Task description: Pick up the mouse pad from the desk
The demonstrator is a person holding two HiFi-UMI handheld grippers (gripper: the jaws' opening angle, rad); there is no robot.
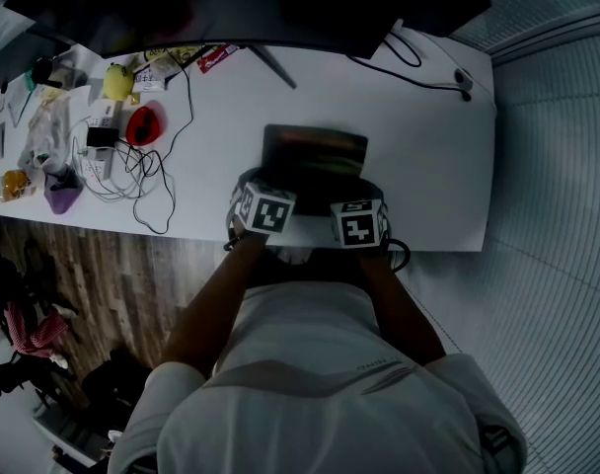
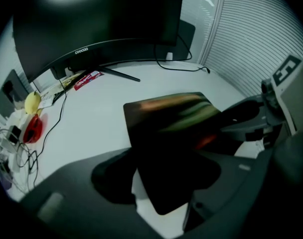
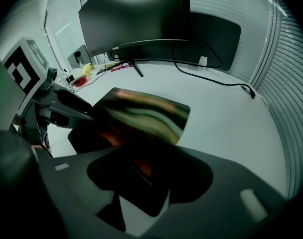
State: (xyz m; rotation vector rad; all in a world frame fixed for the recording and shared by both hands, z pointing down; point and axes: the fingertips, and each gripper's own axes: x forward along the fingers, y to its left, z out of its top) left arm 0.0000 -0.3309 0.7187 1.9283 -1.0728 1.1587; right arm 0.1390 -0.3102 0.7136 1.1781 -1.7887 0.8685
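The dark mouse pad with coloured streaks sits at the near middle of the white desk. My left gripper and right gripper stand side by side over its near edge, both pointing steeply down. In the left gripper view one near corner of the pad runs between my left gripper's jaws, which close against its edges. The right gripper holds the other near corner the same way. The pad looks blurred and casts a shadow beneath its near side.
A wide black monitor stands along the back of the desk. At the left lie tangled cables, a red object and a yellow one. A black cable runs at the back right. The desk's near edge is just behind the grippers.
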